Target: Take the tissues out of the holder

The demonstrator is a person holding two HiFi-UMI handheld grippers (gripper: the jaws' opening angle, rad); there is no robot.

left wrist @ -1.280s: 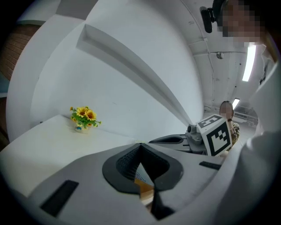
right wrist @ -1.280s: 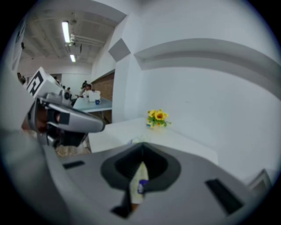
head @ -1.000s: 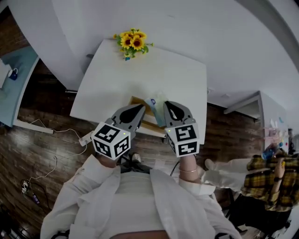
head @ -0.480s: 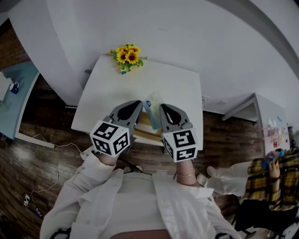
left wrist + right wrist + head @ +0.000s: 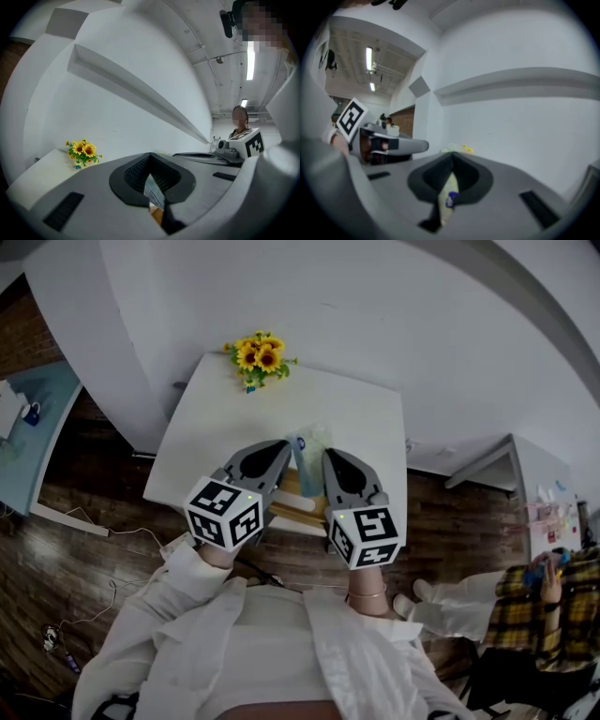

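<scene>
A pale tissue pack [image 5: 307, 450] with a blue mark hangs between my two grippers, above the wooden holder [image 5: 289, 491] near the front edge of the white table [image 5: 225, 418]. My left gripper [image 5: 280, 452] is shut on the pack's left edge; its printed wrapper [image 5: 153, 192] shows pinched between the jaws, with the wooden holder [image 5: 157, 214] below. From the other side, my right gripper [image 5: 329, 458] is shut on the tissue pack [image 5: 447, 197]. Each gripper shows in the other's view: the right gripper [image 5: 234, 149] and the left gripper [image 5: 389, 143].
A bunch of sunflowers [image 5: 258, 354] stands at the table's far edge by the white wall, also in the left gripper view as sunflowers [image 5: 83, 153]. A person in a plaid shirt [image 5: 553, 601] sits at the lower right. Cables [image 5: 94, 512] lie on the wood floor at left.
Both grippers have risen a little, carrying the tissue pack between them higher above the wooden holder.
</scene>
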